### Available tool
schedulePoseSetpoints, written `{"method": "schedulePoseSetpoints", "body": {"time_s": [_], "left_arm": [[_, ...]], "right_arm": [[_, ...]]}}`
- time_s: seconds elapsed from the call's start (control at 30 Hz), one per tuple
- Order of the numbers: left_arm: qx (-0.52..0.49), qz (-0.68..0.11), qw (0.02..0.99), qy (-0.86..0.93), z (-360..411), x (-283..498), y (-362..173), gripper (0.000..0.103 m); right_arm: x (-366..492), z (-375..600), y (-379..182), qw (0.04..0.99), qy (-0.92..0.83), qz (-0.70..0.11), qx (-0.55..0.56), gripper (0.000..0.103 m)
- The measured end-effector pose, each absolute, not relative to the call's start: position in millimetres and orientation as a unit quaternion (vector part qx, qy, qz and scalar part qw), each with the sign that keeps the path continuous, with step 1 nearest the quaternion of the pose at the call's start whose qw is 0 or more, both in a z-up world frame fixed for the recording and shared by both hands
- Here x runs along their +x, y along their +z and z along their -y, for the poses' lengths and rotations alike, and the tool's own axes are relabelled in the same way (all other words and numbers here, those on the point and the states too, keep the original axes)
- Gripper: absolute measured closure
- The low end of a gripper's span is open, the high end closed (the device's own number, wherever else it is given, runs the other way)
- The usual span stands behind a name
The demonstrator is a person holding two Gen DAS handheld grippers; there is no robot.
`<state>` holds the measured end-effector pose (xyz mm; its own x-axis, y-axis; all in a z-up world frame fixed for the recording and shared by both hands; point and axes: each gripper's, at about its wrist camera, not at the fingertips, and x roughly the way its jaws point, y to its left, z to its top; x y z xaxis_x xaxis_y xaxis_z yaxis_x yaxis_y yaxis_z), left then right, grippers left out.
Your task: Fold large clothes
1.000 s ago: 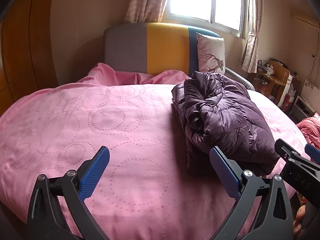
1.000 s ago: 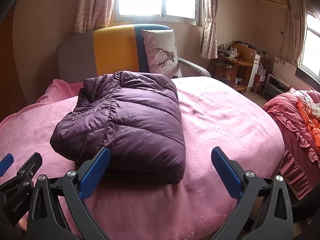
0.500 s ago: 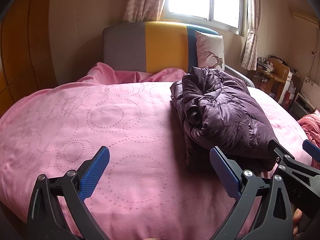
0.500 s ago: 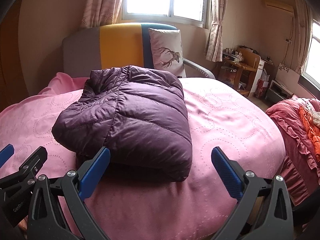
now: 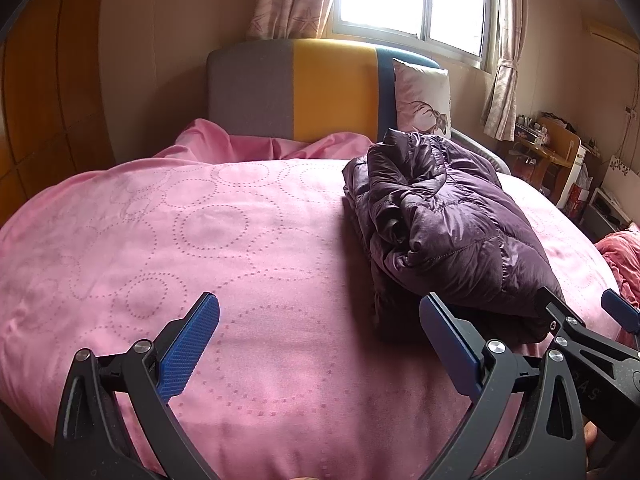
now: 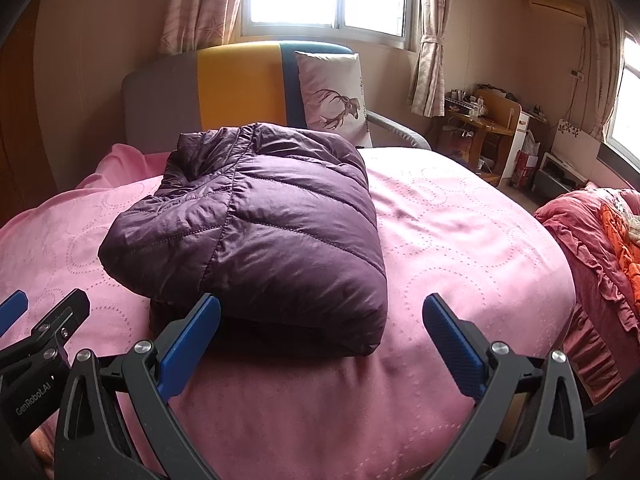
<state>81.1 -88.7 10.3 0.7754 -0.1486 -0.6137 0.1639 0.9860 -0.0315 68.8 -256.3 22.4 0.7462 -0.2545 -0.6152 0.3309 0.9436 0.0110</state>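
Purple down jacket sits folded in a thick bundle on the pink bed, toward its right half in the left wrist view, with bunched collar or sleeve folds facing this camera. The left tool hangs released over bare quilt, jaws wide apart and holding nothing, just beside the jacket's near corner; the right tool's frame pokes in at the right edge, where the raised letters "DAS" can be read. In the right wrist view the jacket lies straight ahead, smooth quilted side up, and the right tool is likewise spread and empty, its left finger just in front of the bundle's near edge. The left tool's body at lower left reads "GenRobot.AI". The fold looks finished, but the slick, puffy fabric could spring open or slide if a finger nudges that near edge.
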Motion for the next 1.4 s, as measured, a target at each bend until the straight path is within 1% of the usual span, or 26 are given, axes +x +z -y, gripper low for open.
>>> {"method": "schedulePoseSetpoints", "body": {"time_s": [1.1, 1.27, 1.4], "left_arm": [[0.004, -0.313, 0.946, -0.083, 78.9, 77.8, 20.5, 0.004], [0.016, -0.307, 0.949, -0.073, 78.7, 78.1, 18.8, 0.004], [0.006, -0.322, 0.944, -0.074, 76.0, 83.0, 14.6, 0.004]], "right_arm": [[72.0, 251.9, 18.3, 0.932, -0.144, -0.327, 0.064, 0.002], [72.7, 252.0, 16.1, 0.932, -0.142, -0.329, 0.06, 0.002], [73.1, 252.9, 17.9, 0.934, -0.142, -0.323, 0.06, 0.002]]}}
